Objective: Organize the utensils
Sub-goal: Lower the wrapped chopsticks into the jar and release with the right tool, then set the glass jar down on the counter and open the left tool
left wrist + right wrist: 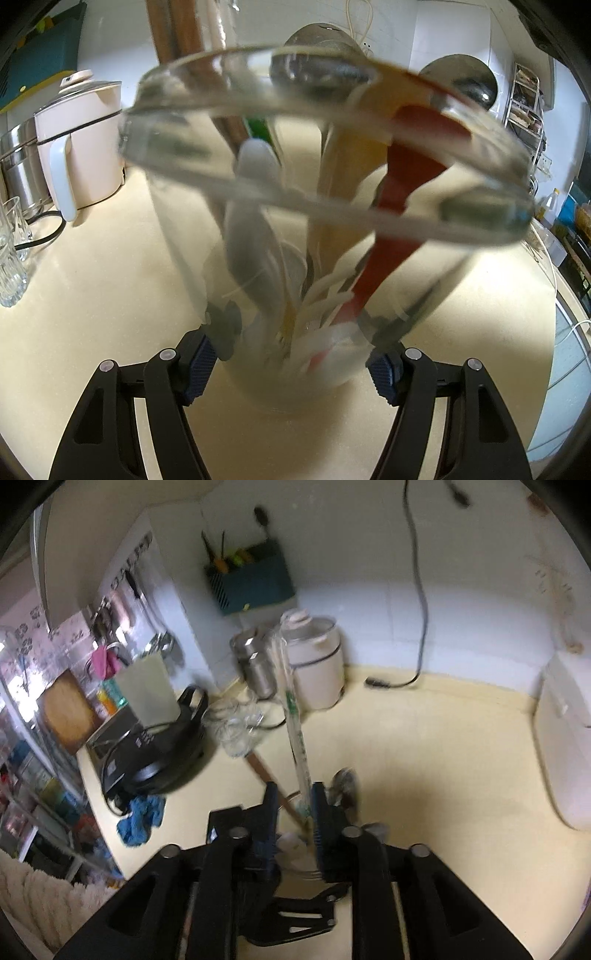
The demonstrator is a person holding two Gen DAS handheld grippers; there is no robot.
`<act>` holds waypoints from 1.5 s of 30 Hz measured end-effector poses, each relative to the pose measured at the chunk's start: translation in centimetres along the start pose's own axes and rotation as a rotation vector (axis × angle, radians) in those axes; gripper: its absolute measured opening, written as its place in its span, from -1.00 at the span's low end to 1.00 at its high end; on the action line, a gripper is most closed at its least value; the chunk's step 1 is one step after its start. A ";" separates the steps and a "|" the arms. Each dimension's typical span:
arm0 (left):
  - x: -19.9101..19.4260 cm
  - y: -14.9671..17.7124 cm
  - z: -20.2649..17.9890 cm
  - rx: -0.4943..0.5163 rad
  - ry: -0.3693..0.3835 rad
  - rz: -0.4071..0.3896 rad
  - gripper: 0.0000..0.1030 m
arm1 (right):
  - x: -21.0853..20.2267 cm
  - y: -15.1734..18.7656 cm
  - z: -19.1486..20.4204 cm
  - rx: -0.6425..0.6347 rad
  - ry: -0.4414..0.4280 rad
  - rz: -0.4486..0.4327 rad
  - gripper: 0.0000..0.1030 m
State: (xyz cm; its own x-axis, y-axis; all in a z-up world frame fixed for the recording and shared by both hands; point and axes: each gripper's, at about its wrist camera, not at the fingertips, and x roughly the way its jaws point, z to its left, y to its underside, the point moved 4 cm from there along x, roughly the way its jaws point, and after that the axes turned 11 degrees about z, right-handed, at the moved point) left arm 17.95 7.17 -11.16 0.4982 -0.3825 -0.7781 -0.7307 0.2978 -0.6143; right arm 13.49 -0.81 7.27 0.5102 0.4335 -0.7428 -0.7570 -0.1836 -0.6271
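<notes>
Left gripper [295,358] closest of all: clamped on the glass jar [424,225], one pad pressing each side near the bottom. Inside the jar, standing up and leaning: red spatula [391,229], yellow spatula [343,177], white spoon [256,158], brown chopsticks [177,33] poking out past the rim. Behind the jar, two big shiny ladle bowls. Left of the jar, well apart, pink kettle [81,129] on the pale counter [92,295].

Now from the other side. Right gripper [293,812] right above the jar, jaws a little apart. Between them, long thin stick in a clear wrapper [295,720], leaning against the right pad but not squeezed. Looks like dropping the stick in among the other tools. Lower end hard to see in the blur; jar itself only a smear down below.

To do this well: keep the jar held still and flat on the counter. Let the stick slide straight down, not sideways. Open wide enough to let go cleanly. Pull up and away slowly, without bumping the rim or the tall handles.
</notes>
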 end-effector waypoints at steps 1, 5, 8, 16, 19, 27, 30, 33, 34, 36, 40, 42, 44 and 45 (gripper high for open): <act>0.0 0.0 0.1 0.000 0.000 0.000 0.43 | -0.8 0.0 -0.6 0.029 0.007 -0.024 -0.43; 0.1 0.0 0.0 0.001 0.000 0.001 0.44 | -2.2 0.5 -2.8 0.106 0.036 -0.045 -0.41; 0.1 0.0 0.0 0.001 0.000 0.001 0.44 | -2.4 1.8 -4.5 0.177 0.046 -0.022 -0.41; 0.1 0.0 -0.1 0.006 -0.002 0.002 0.45 | 0.0 7.9 -7.7 0.348 0.097 0.142 -0.40; 0.1 0.0 -0.1 0.005 0.000 0.001 0.45 | 0.9 9.8 -8.0 0.407 0.078 0.187 -0.26; 0.1 0.2 -0.4 0.020 -0.002 0.003 0.46 | 1.4 11.2 -6.3 0.428 0.063 0.201 -0.06; -0.1 0.6 -0.9 0.024 0.006 0.002 0.46 | 1.4 12.0 -6.0 0.454 0.068 0.205 -0.06; -0.4 0.7 -0.3 0.024 0.008 0.000 0.46 | 1.1 12.5 -5.9 0.470 0.085 0.210 -0.06; -0.4 0.8 -0.3 0.024 0.008 -0.002 0.46 | 0.9 12.7 -5.9 0.477 0.093 0.212 -0.06; -0.6 0.8 -0.2 0.024 0.006 -0.003 0.47 | 0.7 12.9 -6.2 0.488 0.106 0.214 -0.06; -1.2 1.2 -0.5 0.030 -0.002 -0.008 0.48 | 0.5 13.1 -6.6 0.507 0.109 0.210 -0.05; -1.4 1.0 -0.7 0.034 -0.011 -0.013 0.48 | 0.4 13.1 -6.5 0.498 0.100 0.205 -0.04; -2.3 1.0 -1.1 0.037 -0.022 -0.022 0.49 | 0.2 12.9 -6.5 0.480 0.073 0.196 0.09; -2.9 1.1 -1.2 0.036 -0.027 -0.028 0.49 | 0.2 12.7 -6.6 0.469 0.060 0.191 0.12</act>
State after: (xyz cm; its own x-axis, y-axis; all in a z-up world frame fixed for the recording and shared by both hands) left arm 15.19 7.52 -9.43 0.5313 -0.3677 -0.7632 -0.6989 0.3189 -0.6402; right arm 6.60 -8.87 -2.37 0.3570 0.3768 -0.8547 -0.9338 0.1672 -0.3164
